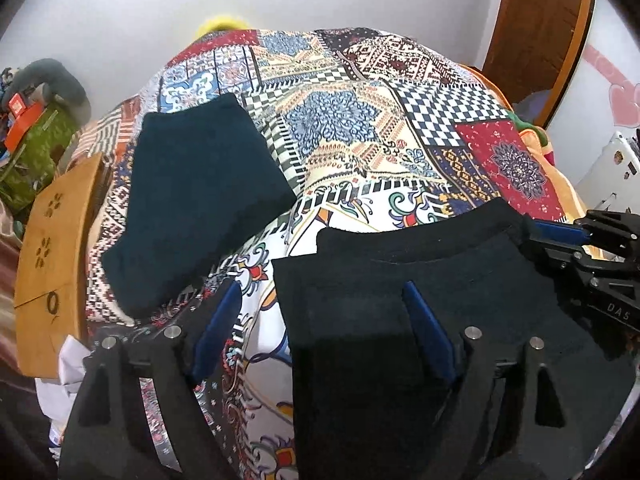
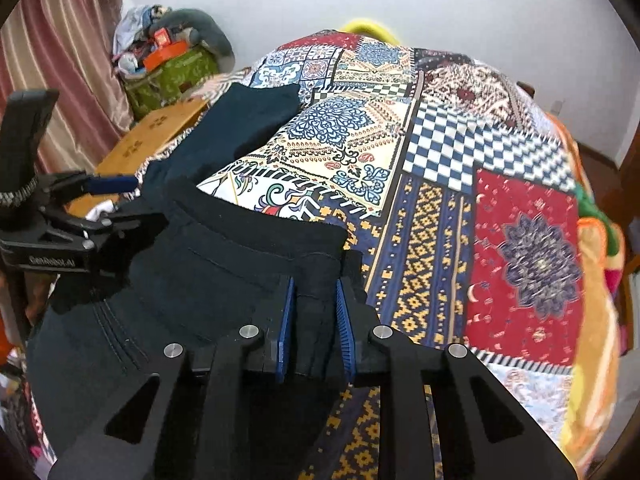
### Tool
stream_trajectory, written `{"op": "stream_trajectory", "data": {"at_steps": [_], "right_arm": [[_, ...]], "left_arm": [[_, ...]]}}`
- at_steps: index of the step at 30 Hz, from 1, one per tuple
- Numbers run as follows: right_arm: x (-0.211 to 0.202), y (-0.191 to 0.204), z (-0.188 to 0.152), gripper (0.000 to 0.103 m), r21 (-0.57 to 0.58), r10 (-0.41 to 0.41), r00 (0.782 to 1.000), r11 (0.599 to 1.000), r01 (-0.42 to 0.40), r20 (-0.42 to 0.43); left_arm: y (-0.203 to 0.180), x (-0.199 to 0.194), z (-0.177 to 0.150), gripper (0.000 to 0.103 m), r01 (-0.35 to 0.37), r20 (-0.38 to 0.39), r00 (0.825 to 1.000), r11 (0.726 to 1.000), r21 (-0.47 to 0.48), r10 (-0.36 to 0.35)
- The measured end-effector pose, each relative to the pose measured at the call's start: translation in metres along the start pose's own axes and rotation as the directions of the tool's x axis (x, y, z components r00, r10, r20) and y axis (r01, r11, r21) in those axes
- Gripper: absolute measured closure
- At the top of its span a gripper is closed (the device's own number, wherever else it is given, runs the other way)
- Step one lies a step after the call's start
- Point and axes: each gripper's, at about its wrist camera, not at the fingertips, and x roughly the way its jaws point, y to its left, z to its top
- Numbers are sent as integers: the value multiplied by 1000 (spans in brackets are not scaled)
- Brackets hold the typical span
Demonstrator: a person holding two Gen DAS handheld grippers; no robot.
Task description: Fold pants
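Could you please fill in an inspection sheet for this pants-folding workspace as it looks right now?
Surface: bed under a patchwork bedspread, lying smooth.
Job's things: dark pants at the near edge; a folded teal garment lies apart, further back.
Clutter: wooden board beside the bed; green bag piled with oddments.
Grippers: right gripper closed on a bunched fold of the pants; left gripper wide open, one finger on the pants, the other over the bedspread.
Cables: nothing seen.
Surroundings: white wall, pink curtain, wooden door.
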Motion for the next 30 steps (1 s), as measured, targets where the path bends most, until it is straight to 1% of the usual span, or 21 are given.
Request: {"op": "stream_trajectory", "data": {"at_steps": [2,3,4,5,6,7,10,12,15,17,19,21,23,25,26,27,30], "right_arm": [[-10,4,2,83,-13,-22,1000,1000,22,2],[-17,6,3,79,-17,-27,1000,999,27,5],[-23,6,3,72,-18,-31,999,999,31,10],[-31,7,3,67,-14,-35,999,999,36,21],[-40,8,2,58,-3,-37,999,999,38,40],[-47,8,1,53,7,-38,998,999,37,54],[-68,11,-3,49,31,-28,996,999,25,82],[-75,14,-7,46,38,-15,996,999,12,84],[-81,22,-19,35,40,10,997,999,-13,79],[-79,29,-29,35,28,28,998,999,-30,64],[-72,34,-40,35,20,40,999,999,-40,30],[-61,35,-49,35,21,49,999,999,-48,-7],[-47,30,-55,35,44,60,997,997,-58,-42],[-38,22,-58,32,98,106,993,990,-100,-58],[-34,18,-58,30,125,135,989,984,-125,-67],[-29,14,-58,28,147,160,984,978,-147,-75],[-14,5,-55,27,201,227,970,958,-205,-92]], "left_arm": [[-4,-16,0,19,-32,30,999,999,18,31],[-6,-24,-1,19,-40,46,998,999,26,38],[-7,-34,-2,18,-45,64,997,998,33,43],[-8,-41,-4,17,-41,74,997,998,41,38],[-9,-48,-5,14,-34,81,996,998,46,31],[-10,-55,-7,13,-27,88,996,999,46,23],[-9,-68,-17,13,0,82,997,1000,29,-3],[-7,-70,-23,11,23,63,998,1000,16,-24],[-2,-66,-37,4,67,5,998,997,-34,-67],[2,-57,-46,4,101,-49,993,992,-76,-105],[5,-43,-57,4,140,-117,981,983,-119,-154],[7,-31,-64,3,160,-157,970,975,-154,-184],[8,-23,-68,3,186,-176,959,964,-192,-221],[7,-14,-69,3,225,-200,941,946,-234,-274],[6,-10,-68,0,245,-210,931,937,-249,-299],[5,-7,-67,0,248,-211,929,935,-254,-304],[-4,-5,-60,0,247,-211,932,944,-220,-294]]}}
